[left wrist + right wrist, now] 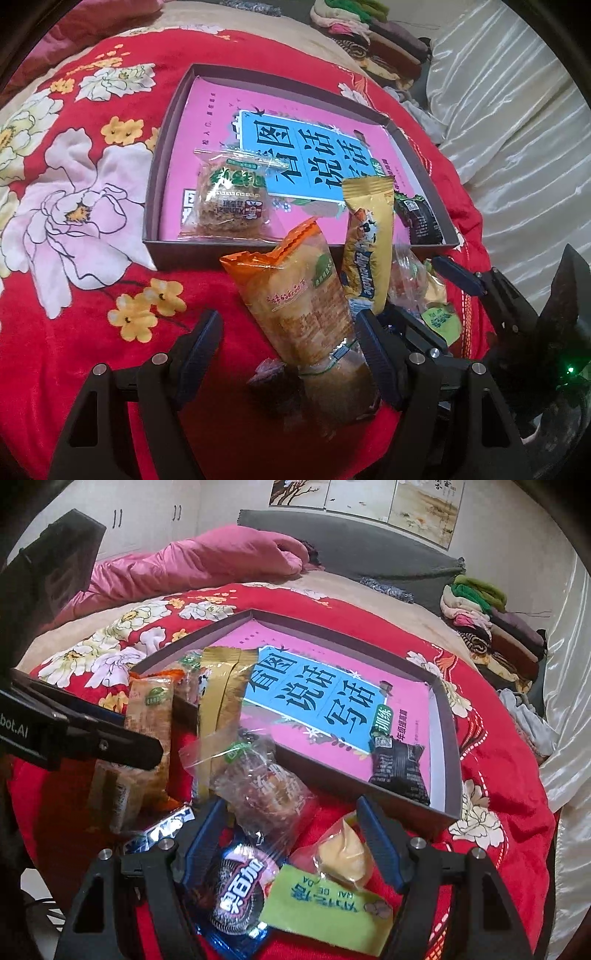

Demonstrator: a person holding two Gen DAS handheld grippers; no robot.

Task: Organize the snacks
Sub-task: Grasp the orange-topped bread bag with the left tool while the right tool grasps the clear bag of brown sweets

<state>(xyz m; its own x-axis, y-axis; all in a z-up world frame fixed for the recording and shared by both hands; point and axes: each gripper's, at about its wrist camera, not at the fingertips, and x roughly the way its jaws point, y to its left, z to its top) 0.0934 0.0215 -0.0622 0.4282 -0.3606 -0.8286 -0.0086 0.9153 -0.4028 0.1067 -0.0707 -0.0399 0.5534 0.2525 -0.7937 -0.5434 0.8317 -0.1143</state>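
One red floral bedspread (55, 369) | bedroom | both hand-held grippers (291, 354) (291, 834) wide

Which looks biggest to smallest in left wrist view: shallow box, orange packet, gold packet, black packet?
1. shallow box
2. orange packet, though it sits closest to the camera, which inflates it
3. gold packet
4. black packet, partly hidden behind the gold one, so its full size is unsure

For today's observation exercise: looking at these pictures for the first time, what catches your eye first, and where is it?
The pink book with a blue title panel stands out, lying inside a shallow box on a red floral blanket. In front of the box, the open left hand-held gripper has an orange snack packet between its fingers.
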